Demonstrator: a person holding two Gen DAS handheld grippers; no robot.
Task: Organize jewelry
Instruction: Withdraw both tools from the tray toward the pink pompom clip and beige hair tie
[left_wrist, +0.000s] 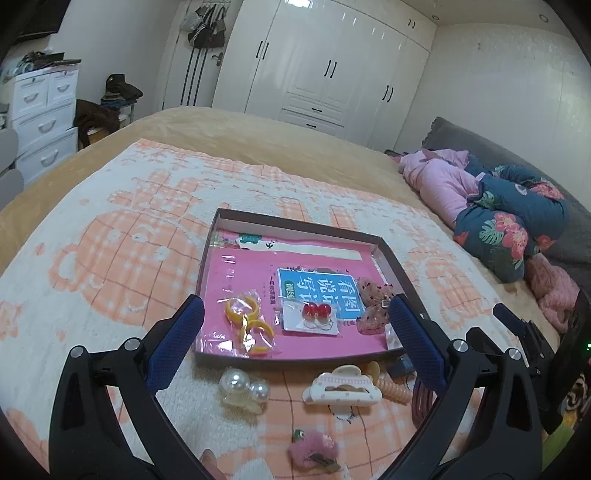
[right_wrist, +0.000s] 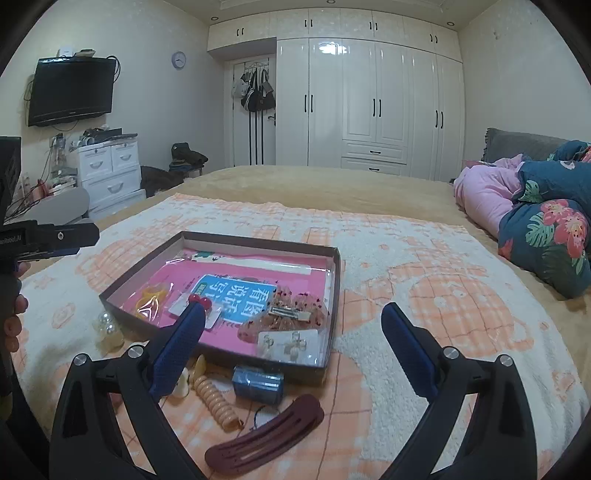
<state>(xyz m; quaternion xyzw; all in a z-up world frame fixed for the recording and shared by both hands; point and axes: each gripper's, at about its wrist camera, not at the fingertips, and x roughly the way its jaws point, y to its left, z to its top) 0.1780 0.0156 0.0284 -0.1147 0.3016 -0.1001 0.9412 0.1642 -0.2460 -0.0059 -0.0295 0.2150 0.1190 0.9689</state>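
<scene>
Both tongs spread wide and empty above hair accessories scattered on a bed.

The left tongs (left_wrist: 295, 336) and right tongs (right_wrist: 293, 347) hold nothing. A shallow cardboard tray (left_wrist: 391, 258) at frame centre rests on a fuzzy peach-and-white blanket (left_wrist: 110, 240), holding bagged yellow hoops (left_wrist: 249, 325), carded red bead earrings (left_wrist: 316, 310) and a glittery bow (right_wrist: 291, 314). Below it lie a pearl clip (left_wrist: 243, 387), white claw clip (left_wrist: 341, 386), ridged spiral tie (right_wrist: 218, 400), blue roll (right_wrist: 258, 384) and slotted maroon barrette (right_wrist: 266, 435); a pink fuzzy clip (left_wrist: 314, 450) is cut off by the left tongs' frame.
</scene>
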